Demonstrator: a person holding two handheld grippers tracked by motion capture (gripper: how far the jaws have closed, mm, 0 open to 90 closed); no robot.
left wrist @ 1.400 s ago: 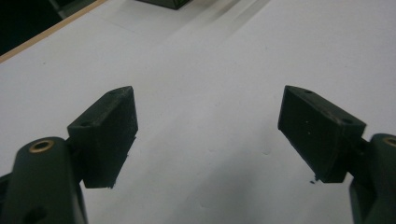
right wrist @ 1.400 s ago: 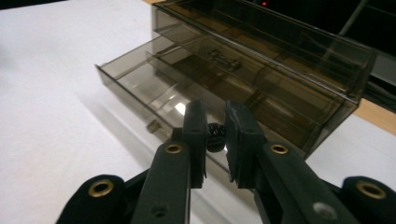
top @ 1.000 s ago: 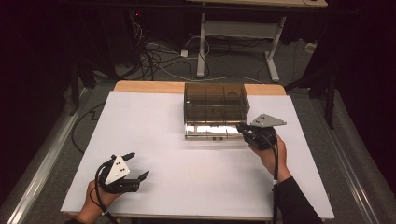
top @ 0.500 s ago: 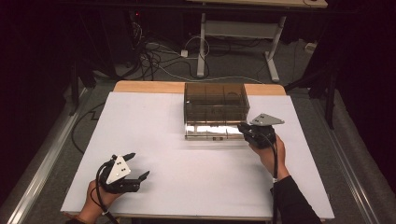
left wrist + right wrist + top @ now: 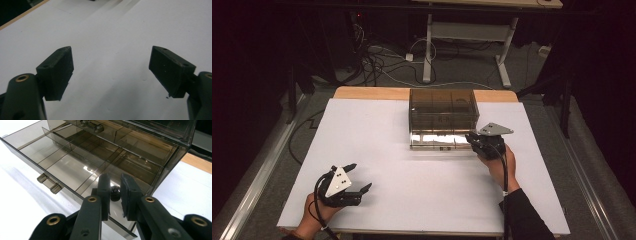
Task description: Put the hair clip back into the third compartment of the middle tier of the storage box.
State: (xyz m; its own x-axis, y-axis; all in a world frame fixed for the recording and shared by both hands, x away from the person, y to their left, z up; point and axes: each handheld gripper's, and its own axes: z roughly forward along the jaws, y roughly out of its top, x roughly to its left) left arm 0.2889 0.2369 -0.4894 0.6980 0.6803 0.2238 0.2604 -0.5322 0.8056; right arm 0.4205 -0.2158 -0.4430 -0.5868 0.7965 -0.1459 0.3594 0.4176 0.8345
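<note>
**Right gripper at the open drawer**

Little has moved since a second ago: both grippers sit about where they were. A smoky clear organizer (image 5: pixel 443 112) stands at the far middle of the white table (image 5: pixel 412 210), its lower drawer (image 5: pixel 75 167) pulled out toward the person. Over the drawer's right end, the right gripper (image 5: pixel 115 191) has its jaws narrow around a small dark object (image 5: pixel 115 192); whether they clamp it, I cannot tell. Well apart, at the near left, the left gripper (image 5: pixel 359 178) rests with jaws wide, holding nothing.
</note>
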